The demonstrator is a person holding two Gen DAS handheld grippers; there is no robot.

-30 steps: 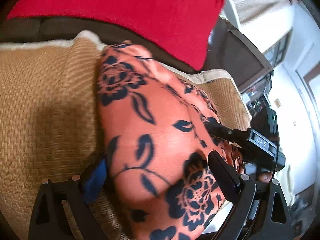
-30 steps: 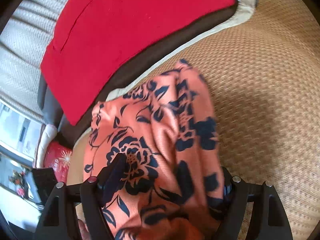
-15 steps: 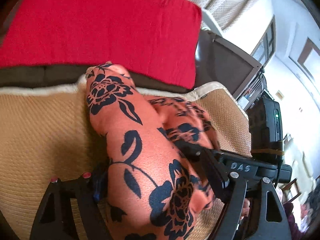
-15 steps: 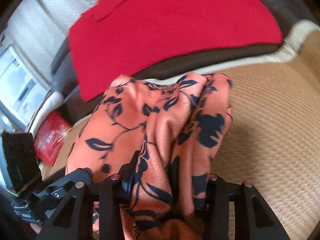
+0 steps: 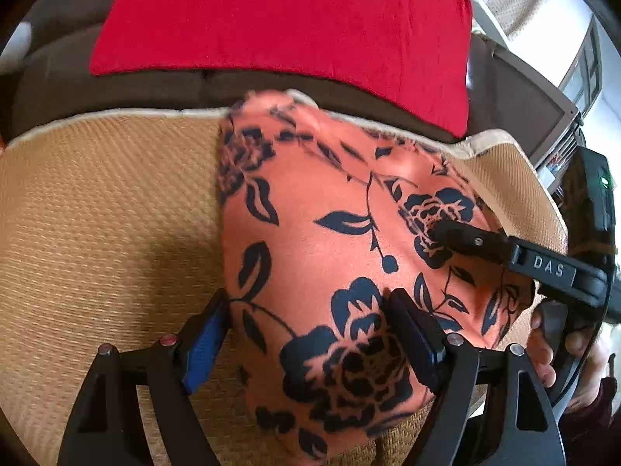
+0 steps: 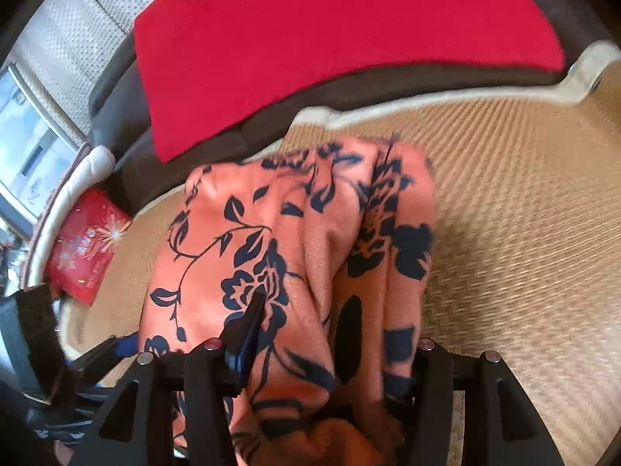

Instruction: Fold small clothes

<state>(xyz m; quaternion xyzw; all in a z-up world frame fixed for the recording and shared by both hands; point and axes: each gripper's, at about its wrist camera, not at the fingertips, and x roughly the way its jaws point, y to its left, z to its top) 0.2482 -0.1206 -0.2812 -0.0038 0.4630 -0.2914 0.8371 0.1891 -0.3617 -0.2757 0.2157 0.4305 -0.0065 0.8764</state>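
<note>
Observer: Garment first. Salmon floral garment (image 5: 322, 240) with navy roses sits at centre frame in both wrist views, bunched and raised off a tan woven mat (image 5: 97, 213). Its far end reaches the mat's pale upper border.

Recorder: Tool on the left?

Observer: Left gripper (image 5: 306, 297) clamps the cloth at lower centre. The blue-padded finger presses the garment's left edge and the other finger bears on a printed rose. Its jaws have just been closing, with fabric filling the space between them.

Recorder: And the right one?

Observer: Right gripper (image 6: 333, 322) grasps a thick gather of folds at bottom centre of its own view. One finger lies against a rose; the other is buried behind cloth. Its jaws have just been opening a little, with fabric still packed between them. In the left view its finger rests on the garment at right, with a hand (image 5: 551, 345) on the handle below.

Recorder: Surroundings?

Observer: Red cloth (image 5: 291, 27) across the top, over a brown sofa back (image 5: 116, 93). Red printed packet (image 6: 85, 248) at left edge of the right view.
</note>
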